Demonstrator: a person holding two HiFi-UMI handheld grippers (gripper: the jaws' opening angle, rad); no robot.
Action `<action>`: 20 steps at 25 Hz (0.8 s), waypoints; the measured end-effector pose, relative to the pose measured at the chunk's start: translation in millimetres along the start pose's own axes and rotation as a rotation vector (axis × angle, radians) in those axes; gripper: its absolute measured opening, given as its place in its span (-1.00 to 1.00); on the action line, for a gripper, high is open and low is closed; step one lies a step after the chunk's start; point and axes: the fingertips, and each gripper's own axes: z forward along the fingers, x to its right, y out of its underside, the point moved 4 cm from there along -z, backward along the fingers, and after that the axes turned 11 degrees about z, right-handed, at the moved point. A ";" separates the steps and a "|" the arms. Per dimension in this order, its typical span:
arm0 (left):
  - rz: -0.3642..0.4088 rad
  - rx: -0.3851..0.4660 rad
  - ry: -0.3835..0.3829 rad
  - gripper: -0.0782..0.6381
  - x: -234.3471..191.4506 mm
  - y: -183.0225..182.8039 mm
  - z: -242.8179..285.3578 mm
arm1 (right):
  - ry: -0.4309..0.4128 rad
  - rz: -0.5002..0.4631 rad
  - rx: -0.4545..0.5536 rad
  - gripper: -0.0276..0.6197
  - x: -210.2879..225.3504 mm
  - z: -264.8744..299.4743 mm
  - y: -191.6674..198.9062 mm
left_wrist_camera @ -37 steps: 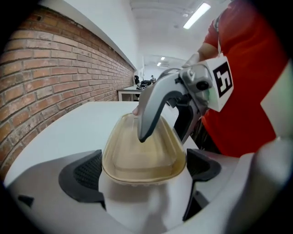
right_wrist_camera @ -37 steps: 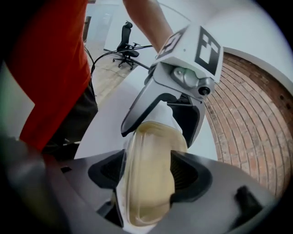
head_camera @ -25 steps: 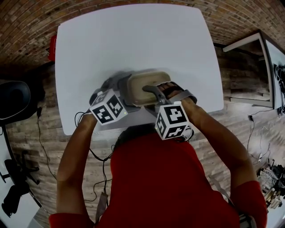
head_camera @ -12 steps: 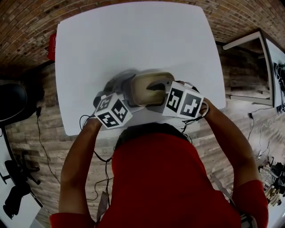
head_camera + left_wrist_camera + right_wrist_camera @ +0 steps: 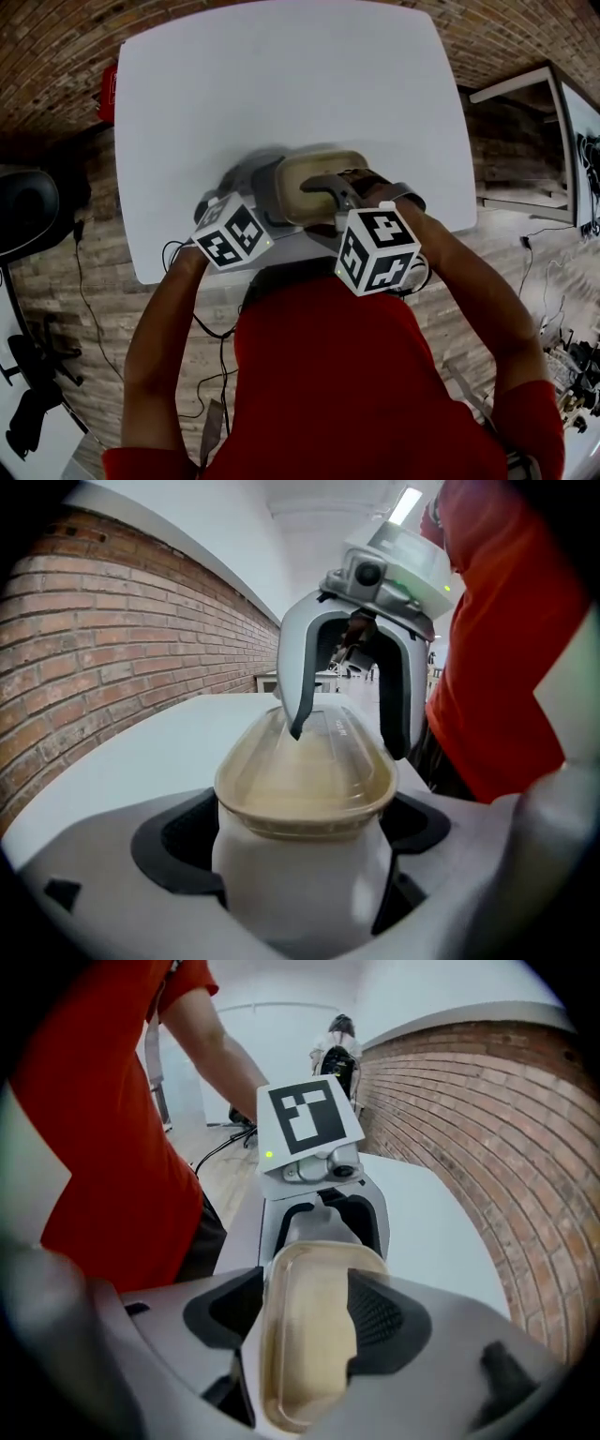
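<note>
A shallow tan container [image 5: 302, 169] with a clear lid hangs just above the white table [image 5: 281, 84], near its front edge. My left gripper [image 5: 270, 190] is shut on the container's left end, where the container [image 5: 305, 780] fills the gap between the jaws. My right gripper [image 5: 330, 190] is shut on the opposite end. In its own view the container [image 5: 305, 1335] stands edge-on against the right pad. One grey fingertip of the right gripper [image 5: 347, 728] rests on the lid. The left gripper [image 5: 323, 1218] faces me under its marker cube.
A person in a red shirt [image 5: 356, 375] holds both grippers at the table's front edge. A brick wall [image 5: 112, 658] runs along the table's far side. A black office chair [image 5: 28, 211] stands left, another table [image 5: 525, 94] right, and cables [image 5: 202, 375] lie on the floor.
The right gripper has rolled about the container's end, its marker cube swinging up and then back down. The container has tilted between the two grippers and stays held by both.
</note>
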 end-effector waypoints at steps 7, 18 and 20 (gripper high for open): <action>-0.053 -0.003 -0.001 0.74 -3.4 2.5 -0.4 | 0.062 -0.154 -0.109 -0.07 -16.2 7.1 -3.1; 0.056 -0.042 0.008 0.74 4.1 2.9 0.2 | 0.157 -0.083 -0.091 -0.12 -4.3 18.7 6.0; 0.042 -0.033 -0.003 0.74 2.0 2.8 -0.4 | 0.128 -0.053 -0.072 -0.14 -2.3 16.5 3.8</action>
